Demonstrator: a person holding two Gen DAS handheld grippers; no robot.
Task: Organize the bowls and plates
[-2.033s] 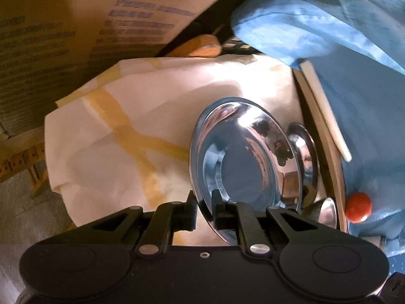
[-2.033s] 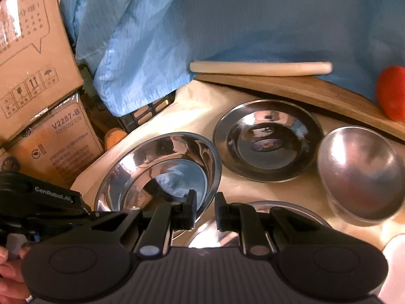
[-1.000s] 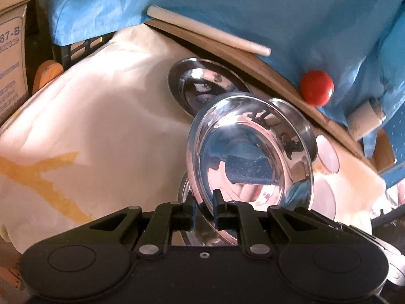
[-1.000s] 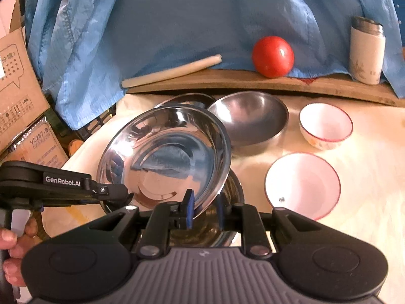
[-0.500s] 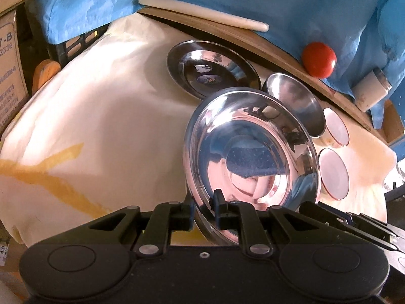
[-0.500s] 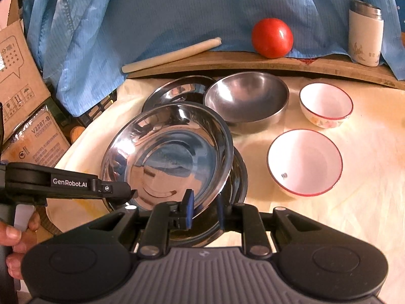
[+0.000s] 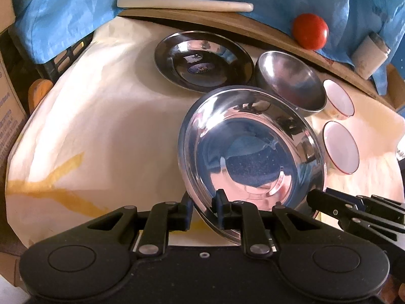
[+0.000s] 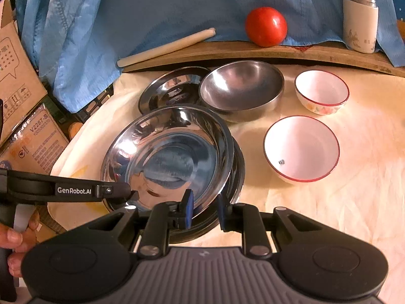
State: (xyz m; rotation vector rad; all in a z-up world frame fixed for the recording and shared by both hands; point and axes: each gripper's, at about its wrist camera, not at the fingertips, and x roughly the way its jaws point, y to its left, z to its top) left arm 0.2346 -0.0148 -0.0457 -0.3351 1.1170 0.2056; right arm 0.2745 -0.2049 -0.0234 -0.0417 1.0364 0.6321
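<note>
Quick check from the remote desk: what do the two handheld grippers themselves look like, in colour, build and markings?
Both are black plastic with linked finger arms and silver pivot screws. The right gripper has blue pads and a grey ribbed body. The left gripper has a smooth black body; its side arm, seen from the right wrist view, reads GenRobot.AI in white.

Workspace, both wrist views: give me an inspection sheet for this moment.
Surface: cream cloth with yellow stripes.
Job's things: shiny steel plate tilted over a lower steel plate; third steel plate; steel bowl; two white bowls.
Clutter: tomato, rolling pin, flask on a wooden board.
Grippers: left gripper opening around the shiny plate's rim; right gripper straddles both plates' near rims, contact unclear.
Cables: nothing seen.
Surroundings: blue fabric, cardboard boxes.
</note>
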